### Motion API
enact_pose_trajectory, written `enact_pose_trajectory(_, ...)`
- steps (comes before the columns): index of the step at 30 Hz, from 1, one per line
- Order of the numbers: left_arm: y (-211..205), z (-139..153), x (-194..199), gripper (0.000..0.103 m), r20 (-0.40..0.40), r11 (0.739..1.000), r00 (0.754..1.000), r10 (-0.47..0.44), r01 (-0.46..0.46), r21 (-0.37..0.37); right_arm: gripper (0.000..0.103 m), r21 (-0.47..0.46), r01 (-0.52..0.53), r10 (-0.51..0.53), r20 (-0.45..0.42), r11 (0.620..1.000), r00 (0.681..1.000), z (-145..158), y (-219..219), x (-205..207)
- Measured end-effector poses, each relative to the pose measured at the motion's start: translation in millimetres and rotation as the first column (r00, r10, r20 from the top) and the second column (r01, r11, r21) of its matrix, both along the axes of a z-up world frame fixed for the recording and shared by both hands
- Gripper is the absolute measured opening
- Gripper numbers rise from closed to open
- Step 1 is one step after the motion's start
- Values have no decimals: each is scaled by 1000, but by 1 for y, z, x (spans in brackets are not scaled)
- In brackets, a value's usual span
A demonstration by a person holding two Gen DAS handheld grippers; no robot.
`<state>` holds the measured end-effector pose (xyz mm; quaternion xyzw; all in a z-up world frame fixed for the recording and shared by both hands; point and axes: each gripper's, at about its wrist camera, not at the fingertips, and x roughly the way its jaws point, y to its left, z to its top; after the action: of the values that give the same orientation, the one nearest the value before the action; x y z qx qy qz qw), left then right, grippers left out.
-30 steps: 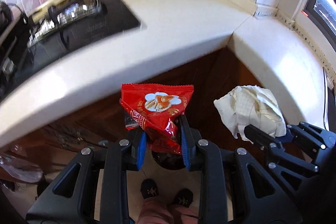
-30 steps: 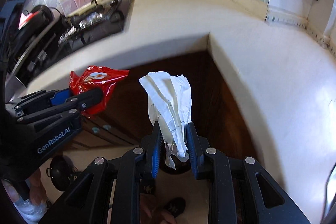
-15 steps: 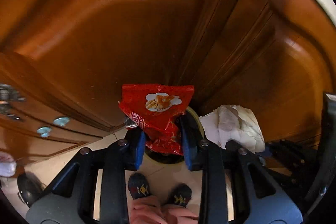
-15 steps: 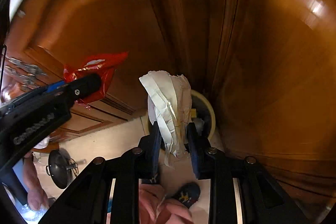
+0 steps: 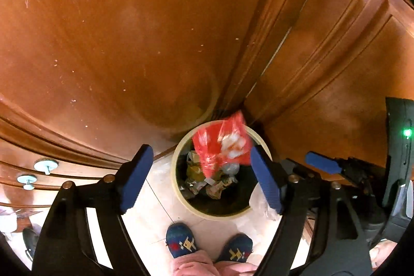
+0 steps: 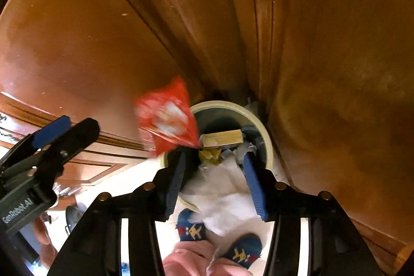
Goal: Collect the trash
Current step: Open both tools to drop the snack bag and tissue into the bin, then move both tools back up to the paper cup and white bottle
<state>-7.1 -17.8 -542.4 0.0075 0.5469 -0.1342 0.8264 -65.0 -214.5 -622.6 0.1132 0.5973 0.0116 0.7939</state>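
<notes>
With both the left hand-held gripper [image 5: 199, 172] and right hand-held gripper [image 6: 213, 181] spread wide and empty, the red snack wrapper [image 5: 222, 144] and crumpled paper [image 6: 222, 193] are seen dropping toward the round trash bin [image 5: 178, 188] on the floor; remaining trash is to be fetched next.

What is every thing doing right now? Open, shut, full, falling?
Left claw: open, holding nothing.
Right claw: open, holding nothing.
Red snack bag: loose, blurred, above the bin.
White paper: loose, blurred, between the right claw's fingers.
Bin: no lid, trash inside.

Snack bag [image 5: 222, 144] above bin [image 5: 178, 188], beside cabinet [image 5: 129, 30].
</notes>
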Motion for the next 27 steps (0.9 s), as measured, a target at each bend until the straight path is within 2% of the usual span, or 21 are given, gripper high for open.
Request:
enact_pose_trajectory(4,3,6,1,81,5,1000,1000,1,-1,12,48,-19,-6,6,-12,1000,1000,3,-2,0)
enact_pose_trajectory(13,14,33,-11,82,20,1000,1000,-11,10,25,48,-34,13,-12,30,999,999,36,4,11)
enact_pose_trajectory(18,12,49,-16,82,13,999,1000,-23,23,27,48,-27,17,-16,32,999,999,59,4,-6)
enact_pose_trajectory(22,17,76,-22,82,16,999,999,-29,29,21,48,-35,6,-5,25,999,1000,86,10,-10)
enact_pose_trajectory(27,21,143,-33,82,46,999,998,-45,43,32,48,-36,6,-5,12,999,1000,142,20,-20)
